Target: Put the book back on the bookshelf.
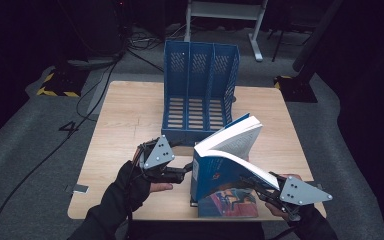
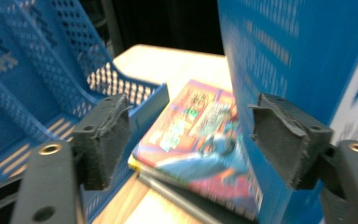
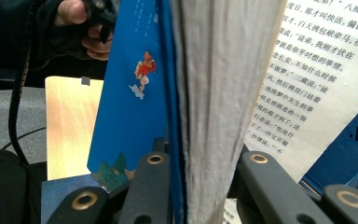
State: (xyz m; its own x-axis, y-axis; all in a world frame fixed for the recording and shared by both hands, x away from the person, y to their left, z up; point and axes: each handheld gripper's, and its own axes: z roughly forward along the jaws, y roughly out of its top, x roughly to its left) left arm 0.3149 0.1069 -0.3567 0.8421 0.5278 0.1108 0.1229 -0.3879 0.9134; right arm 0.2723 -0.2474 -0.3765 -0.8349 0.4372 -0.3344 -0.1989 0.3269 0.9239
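Note:
A blue-covered book (image 1: 219,172) stands upright and fanned open near the table's front edge. My right gripper (image 1: 255,184) is shut on its cover and a thick wad of pages (image 3: 223,93), as the right gripper view (image 3: 205,161) shows from close up. Printed text covers the open page (image 3: 317,70). A second book with a colourful cover (image 1: 230,204) lies flat under the standing one. My left gripper (image 1: 187,167) sits just left of the blue book, open; in its own view (image 2: 193,135) the flat book (image 2: 196,140) lies between the pads and the blue cover (image 2: 298,51) rises past the right pad.
A blue three-slot file organizer (image 1: 200,60) stands at the back middle of the wooden table (image 1: 130,115), its low front edge close to the left gripper (image 2: 23,84). A small dark tag (image 1: 81,188) lies at the table's front left. Cables cross the grey floor behind.

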